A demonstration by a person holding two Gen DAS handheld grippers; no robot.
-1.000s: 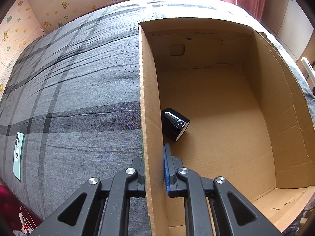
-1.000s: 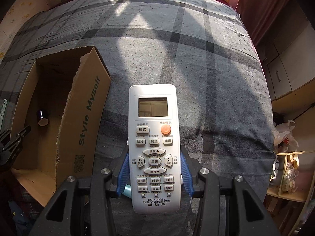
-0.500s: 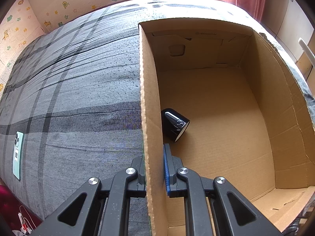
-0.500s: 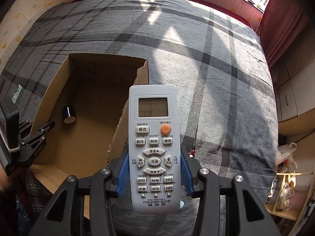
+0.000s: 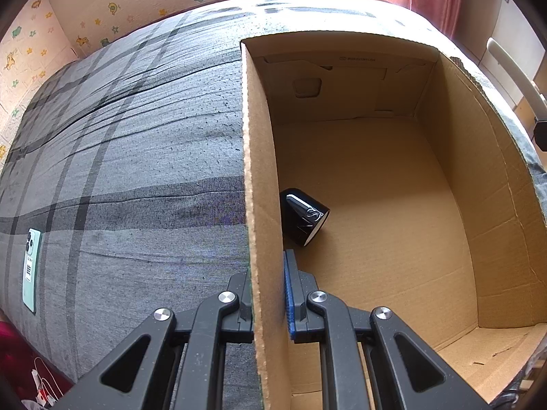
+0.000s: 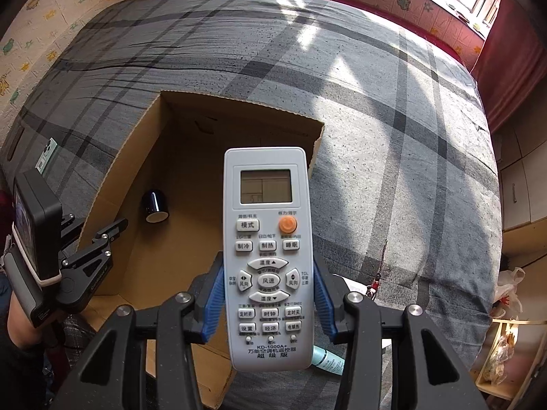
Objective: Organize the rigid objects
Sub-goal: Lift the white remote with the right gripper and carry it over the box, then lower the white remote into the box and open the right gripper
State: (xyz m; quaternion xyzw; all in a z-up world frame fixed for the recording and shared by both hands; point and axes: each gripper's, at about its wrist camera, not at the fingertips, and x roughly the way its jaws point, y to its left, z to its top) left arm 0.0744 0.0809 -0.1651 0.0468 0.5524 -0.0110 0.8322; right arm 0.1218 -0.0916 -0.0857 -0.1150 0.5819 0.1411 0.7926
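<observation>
Right claw (image 6: 268, 302) grips the white AC remote (image 6: 267, 256) by its sides, low on the body, held above the cardboard box (image 5: 444, 177) on the bed. Left claw (image 5: 268, 294) is clamped on the box wall. Risks: the top-heavy remote pivots or slips w/ any jolt; dropped from height it could hit the black cup (image 5: 303, 217) lying inside, or clip the box's right edge & land on the bed.
</observation>
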